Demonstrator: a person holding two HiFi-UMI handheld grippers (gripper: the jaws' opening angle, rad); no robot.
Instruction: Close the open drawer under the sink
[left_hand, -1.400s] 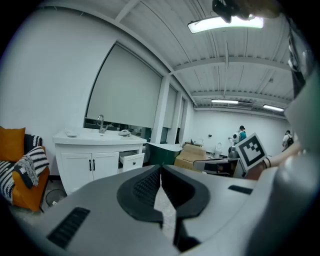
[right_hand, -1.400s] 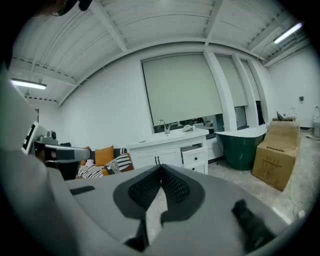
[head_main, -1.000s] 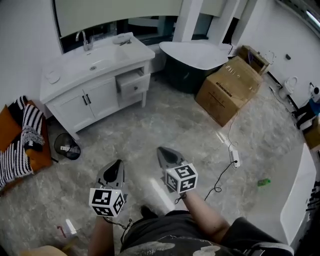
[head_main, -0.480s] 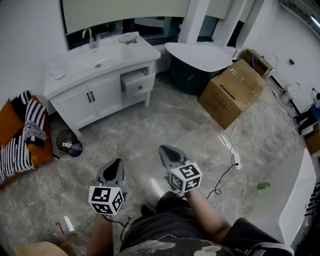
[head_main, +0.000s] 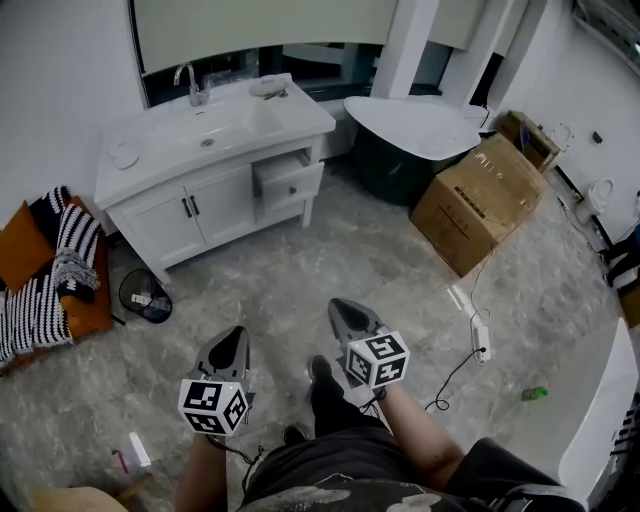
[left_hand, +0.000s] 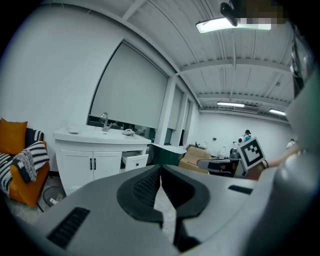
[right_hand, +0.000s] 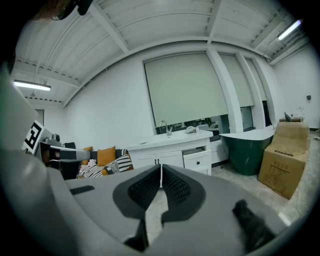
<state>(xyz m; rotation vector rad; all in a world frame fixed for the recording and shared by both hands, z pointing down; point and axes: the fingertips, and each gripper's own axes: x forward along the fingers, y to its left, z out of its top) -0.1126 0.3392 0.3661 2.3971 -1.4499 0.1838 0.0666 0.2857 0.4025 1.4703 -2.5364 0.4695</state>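
The white sink cabinet stands against the far wall, and its small drawer at the right end is pulled out. The drawer also shows in the left gripper view and in the right gripper view. Both grippers hang over the marble floor, well short of the cabinet. My left gripper is shut and holds nothing, its pads together. My right gripper is shut and empty too, pointing roughly toward the drawer.
A dark green tub with a white rim stands right of the cabinet, then a big cardboard box. A waste bin and an orange seat with striped cushions sit left. A power strip and cable lie on the floor.
The cabinet and drawer have slid lower in the head view as the person steps toward them. Both grippers have come forward, still shut.
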